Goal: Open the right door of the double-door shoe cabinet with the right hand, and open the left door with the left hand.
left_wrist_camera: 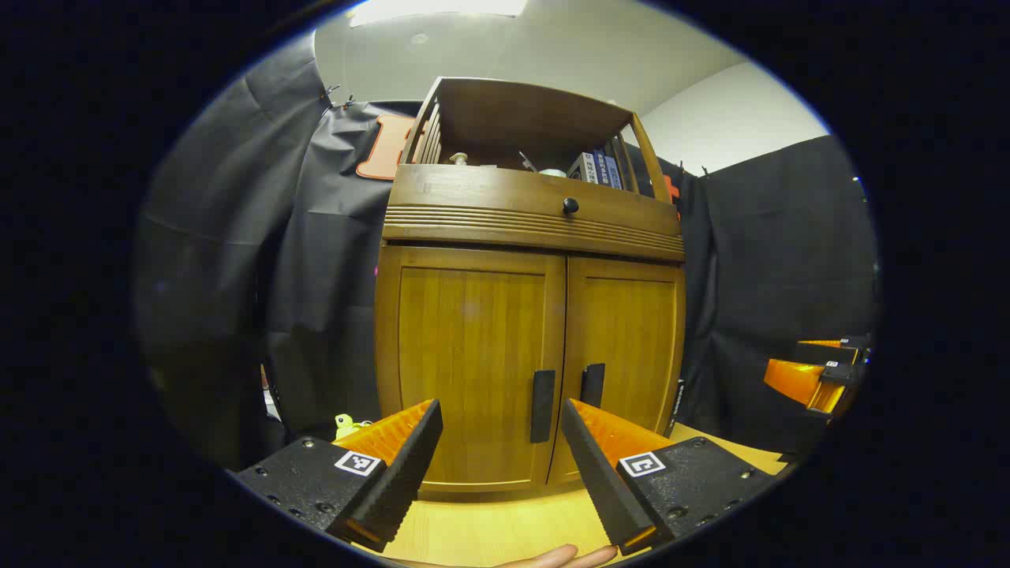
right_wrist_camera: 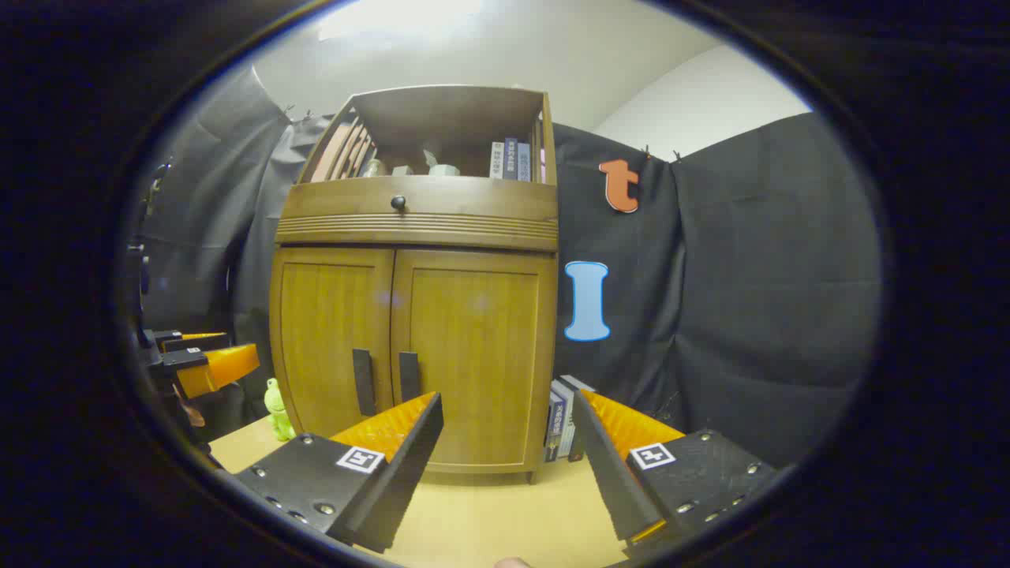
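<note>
A wooden shoe cabinet [left_wrist_camera: 529,315] [right_wrist_camera: 414,315] stands on a light wooden table, both doors closed. Its left door [left_wrist_camera: 469,355] [right_wrist_camera: 331,331] carries a dark vertical handle [left_wrist_camera: 542,405] [right_wrist_camera: 362,382]; the right door [left_wrist_camera: 627,339] [right_wrist_camera: 473,347] has its own handle [left_wrist_camera: 592,385] [right_wrist_camera: 409,377]. My left gripper [left_wrist_camera: 499,465] is open, a short way in front of the left door's handle, nothing between its fingers. My right gripper [right_wrist_camera: 505,465] is open in front of the right door's lower right part, some distance back. Each gripper also appears at the edge of the other view: the right gripper [left_wrist_camera: 817,379], the left gripper [right_wrist_camera: 201,359].
A drawer with a round knob [left_wrist_camera: 570,206] and an open shelf holding books [right_wrist_camera: 509,160] top the cabinet. A small green toy [right_wrist_camera: 274,406] stands left of the cabinet; books [right_wrist_camera: 562,426] lean at its right. Black cloth walls surround the table [left_wrist_camera: 489,528].
</note>
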A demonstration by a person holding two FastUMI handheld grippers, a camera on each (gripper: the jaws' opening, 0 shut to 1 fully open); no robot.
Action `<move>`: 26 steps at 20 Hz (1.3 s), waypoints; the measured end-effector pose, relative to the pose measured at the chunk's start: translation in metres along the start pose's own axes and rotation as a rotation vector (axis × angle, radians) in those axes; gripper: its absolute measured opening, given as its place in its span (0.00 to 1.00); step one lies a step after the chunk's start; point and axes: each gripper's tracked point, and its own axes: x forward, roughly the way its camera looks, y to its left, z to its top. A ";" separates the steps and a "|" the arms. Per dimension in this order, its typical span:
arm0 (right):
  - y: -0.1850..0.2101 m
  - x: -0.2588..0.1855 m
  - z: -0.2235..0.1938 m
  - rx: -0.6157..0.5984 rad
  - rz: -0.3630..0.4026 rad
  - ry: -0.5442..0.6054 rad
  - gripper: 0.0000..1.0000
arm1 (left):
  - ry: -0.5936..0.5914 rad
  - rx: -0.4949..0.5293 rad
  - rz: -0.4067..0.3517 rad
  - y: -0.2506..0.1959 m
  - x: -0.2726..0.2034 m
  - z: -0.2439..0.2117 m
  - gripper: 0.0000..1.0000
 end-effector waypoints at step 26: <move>0.067 0.120 -0.003 0.031 0.053 0.053 0.98 | 0.014 -0.069 -0.014 0.025 0.022 0.001 0.89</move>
